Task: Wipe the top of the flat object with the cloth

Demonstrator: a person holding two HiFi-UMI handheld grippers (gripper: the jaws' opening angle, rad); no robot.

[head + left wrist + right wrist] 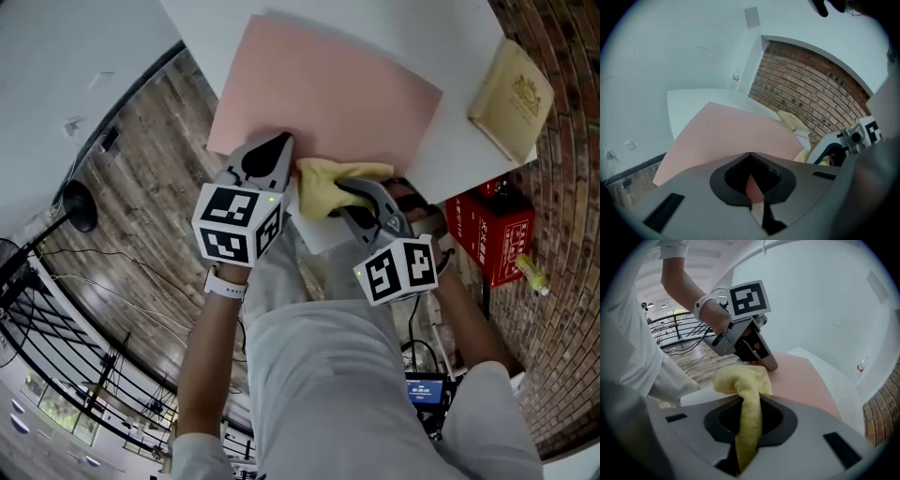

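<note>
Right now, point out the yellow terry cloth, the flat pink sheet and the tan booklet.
yellow terry cloth (321,187): head view, its bunched middle.
flat pink sheet (323,98): head view, bare centre.
tan booklet (512,98): head view, middle of cover.

A white table (375,23) stood against a red brick wall (806,84), which met a plain white wall (670,47) at the corner. The floor (155,127) was of weathered wood planks, with black cables (117,270) trailing across it. A black railing (47,319) ran along one side, and daylight came through windows (675,314) beyond.
</note>
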